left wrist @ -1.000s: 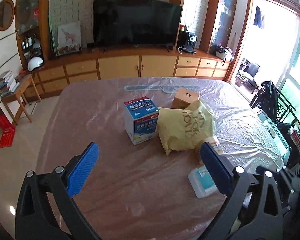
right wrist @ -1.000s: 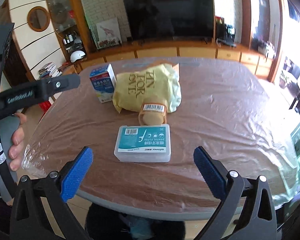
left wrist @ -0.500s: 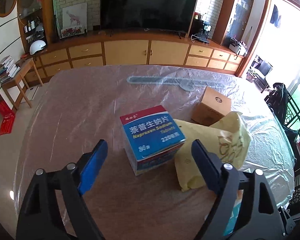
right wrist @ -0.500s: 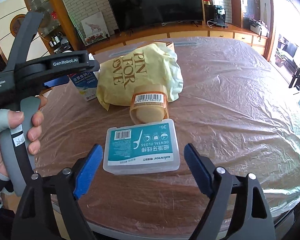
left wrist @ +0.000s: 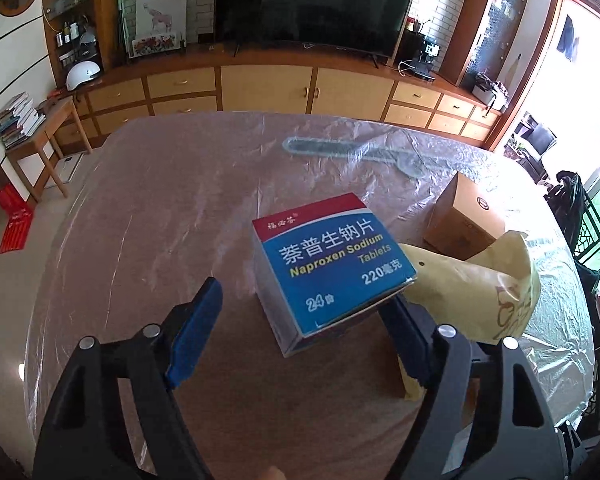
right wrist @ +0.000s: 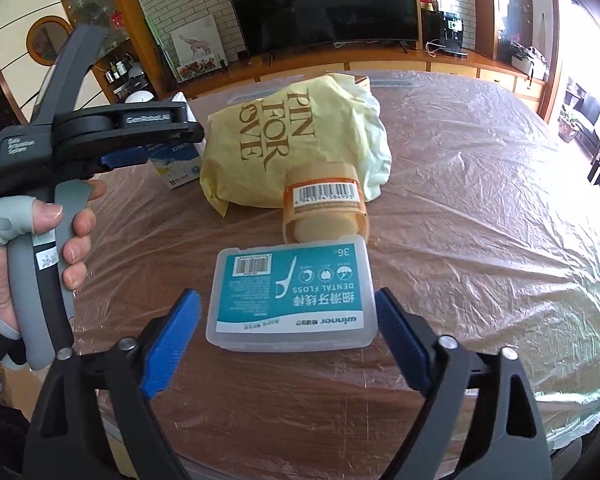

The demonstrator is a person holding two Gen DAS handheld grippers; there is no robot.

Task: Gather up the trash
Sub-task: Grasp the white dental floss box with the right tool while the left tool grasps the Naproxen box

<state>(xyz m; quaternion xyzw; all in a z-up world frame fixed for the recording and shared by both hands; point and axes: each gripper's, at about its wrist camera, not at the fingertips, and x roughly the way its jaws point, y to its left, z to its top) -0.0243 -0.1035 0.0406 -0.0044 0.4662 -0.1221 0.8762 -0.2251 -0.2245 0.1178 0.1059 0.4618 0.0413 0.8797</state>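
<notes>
On the near part of the desk, we have the right gripper spread around the floss box — stiff, light, slick plastic; grip its short ends. Left gripper, fingers spread, flanks the tablet carton — light card, crushable. Both have closed in since half a second ago.

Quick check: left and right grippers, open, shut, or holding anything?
Left gripper: open, straddling the tablet box, not gripping.
Right gripper: open, around the floss box, not gripping.
</notes>
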